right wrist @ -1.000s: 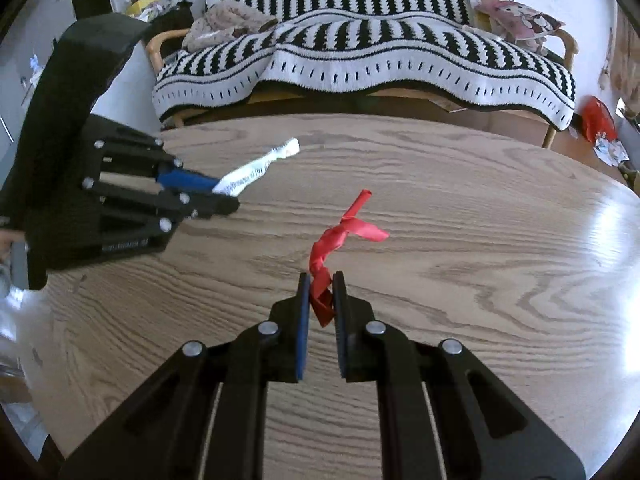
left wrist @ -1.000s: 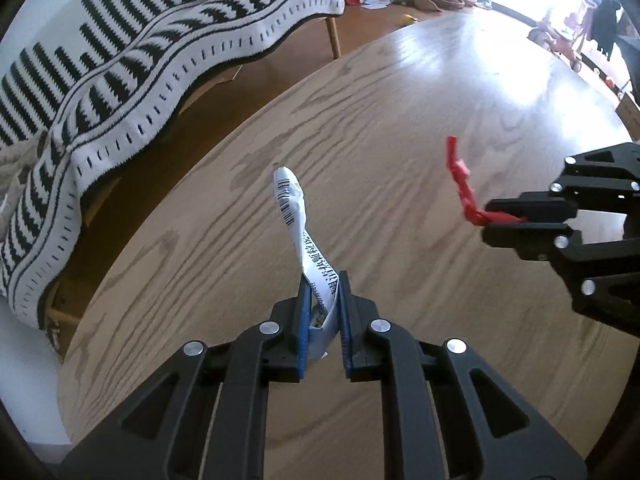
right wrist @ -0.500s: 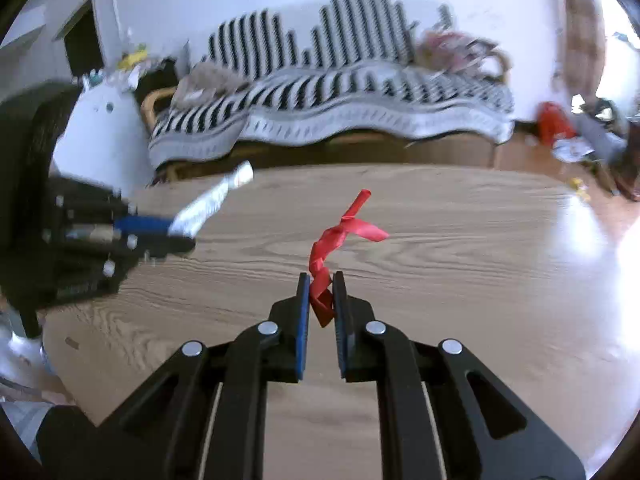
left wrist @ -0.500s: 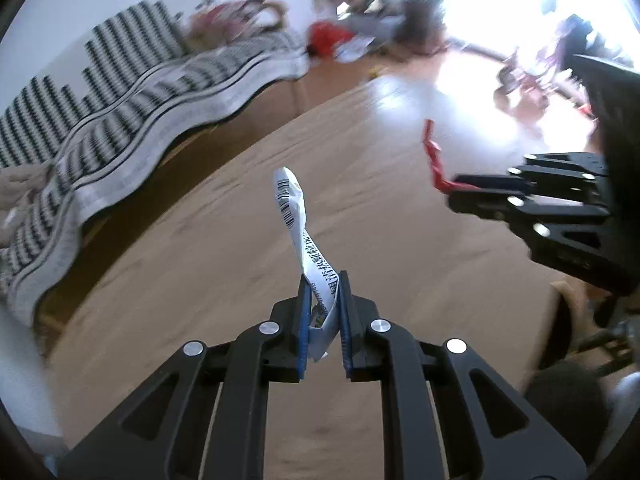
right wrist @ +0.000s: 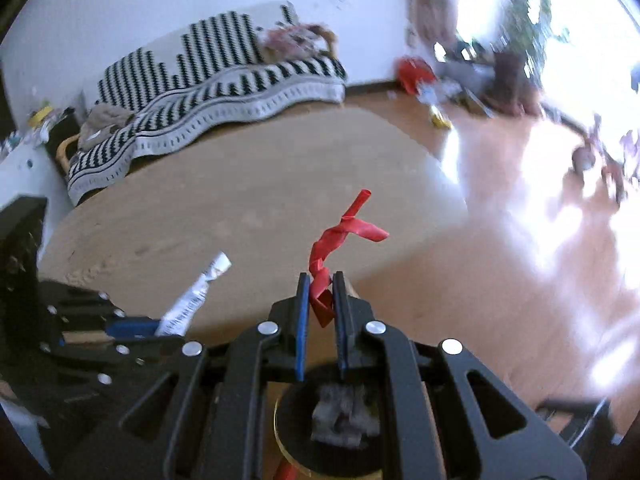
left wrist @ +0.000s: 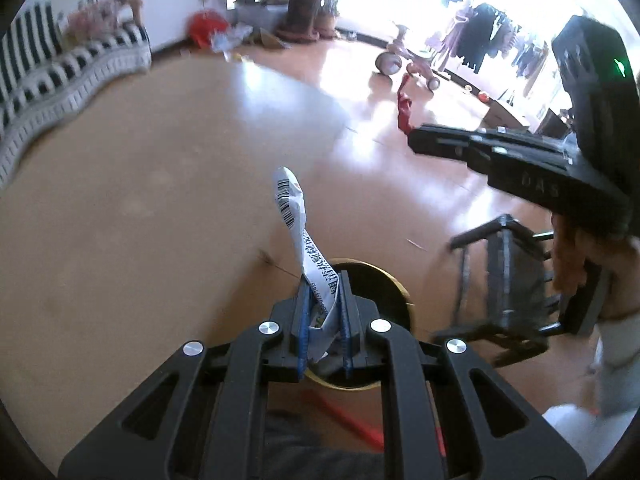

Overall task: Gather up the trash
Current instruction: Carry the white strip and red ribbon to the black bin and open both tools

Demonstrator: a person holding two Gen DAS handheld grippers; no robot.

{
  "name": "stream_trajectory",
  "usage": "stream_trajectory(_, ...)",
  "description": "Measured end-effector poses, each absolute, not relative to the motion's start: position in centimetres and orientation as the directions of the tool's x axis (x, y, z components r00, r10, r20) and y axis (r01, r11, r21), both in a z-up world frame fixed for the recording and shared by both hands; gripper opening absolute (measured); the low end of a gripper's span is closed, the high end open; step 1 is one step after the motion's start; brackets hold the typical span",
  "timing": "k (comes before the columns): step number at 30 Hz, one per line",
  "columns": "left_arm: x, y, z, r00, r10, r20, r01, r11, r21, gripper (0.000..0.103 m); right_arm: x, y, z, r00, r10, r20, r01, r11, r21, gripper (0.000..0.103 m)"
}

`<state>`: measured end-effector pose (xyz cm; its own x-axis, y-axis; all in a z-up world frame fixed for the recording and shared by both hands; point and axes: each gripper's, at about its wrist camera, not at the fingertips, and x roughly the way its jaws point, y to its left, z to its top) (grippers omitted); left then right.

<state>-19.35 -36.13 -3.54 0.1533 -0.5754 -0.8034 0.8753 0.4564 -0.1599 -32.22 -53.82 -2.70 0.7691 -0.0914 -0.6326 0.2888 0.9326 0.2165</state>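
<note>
The white printed wrapper (left wrist: pixel 298 240), a twisted strip with a barcode near its tip, stands up from between the blue pads of the left gripper (left wrist: pixel 323 320), whose jaws are closed tight on its lower end. The red twisted wrapper (right wrist: pixel 336 240) is pinched the same way in the right gripper (right wrist: pixel 320 316), jaws nearly together with only the crumpled plastic between them. Both pieces of trash are off the round wooden table (left wrist: pixel 132 184) and carried in the air past its near edge. Directly under both grippers sits a round bin with a gold rim (left wrist: pixel 394 286); in the right wrist view its dark opening (right wrist: pixel 304 412) shows some grey crumpled stuff already lying inside. From the left wrist view the right gripper appears to the right with the red wrapper sticking up from its tip, and a small dark metal-framed stool (left wrist: pixel 508 284) stands on the floor below it. A black-and-white striped blanket (right wrist: pixel 208 92) covers a bench on the far side of the table. As for progress, I judge the pick-up part finished for these two scraps and the table top looks bare of other litter; what remains is to open the jaws over the bin so both wrappers drop in.
</note>
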Motion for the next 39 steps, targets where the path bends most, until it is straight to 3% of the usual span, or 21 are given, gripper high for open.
stream_trajectory(6,-21.9,-40.3,-12.2,-0.046,-0.539,-0.841,0.777,0.510,-0.370,0.012,-33.8,-57.4,-14.4,0.648,0.023,-0.761,0.383,0.854,0.352,0.012)
stream_trajectory(11,-22.5,-41.5,-20.0,-0.067,-0.472,-0.879,0.715,0.592,-0.372,0.012,-34.8,-58.8,-21.4,0.557,0.086,-0.826,0.451,0.803,0.388,0.012)
stream_trajectory(14,-22.8,-42.0,-22.4,-0.155,-0.452,-0.878,0.682,0.594,-0.426,0.012,-35.3,-59.2,-22.9,0.543,0.107,-0.833,0.451,0.800,0.397,0.012)
stream_trajectory(34,-22.0,-42.1,-22.7,-0.183,-0.451,-0.873,0.696,0.568,-0.440,0.012,-31.9,-58.8,-23.5,0.534,0.143,-0.834,0.473,0.766,0.434,0.012)
stream_trajectory(35,-22.0,-42.1,-22.9,-0.179,-0.440,-0.880,0.695,0.576,-0.430,0.015,-32.0,-58.9,-23.5,0.538,0.143,-0.831,0.478,0.760,0.440,0.012)
stream_trajectory(37,-21.8,-42.0,-23.3,-0.162,-0.411,-0.897,0.681,0.611,-0.403,0.067,-32.4,-59.5,-23.0,0.563,0.140,-0.814,0.487,0.739,0.465,0.014)
stream_trajectory(38,-21.7,-41.7,-23.2,-0.140,-0.422,-0.896,0.662,0.633,-0.402,0.095,-32.7,-59.8,-22.6,0.571,0.127,-0.811,0.495,0.735,0.463,0.049)
stream_trajectory(39,-21.7,-41.6,-22.9,-0.127,-0.437,-0.890,0.660,0.633,-0.405,0.097,-33.0,-60.1,-22.1,0.583,0.108,-0.805,0.501,0.732,0.461,0.084)
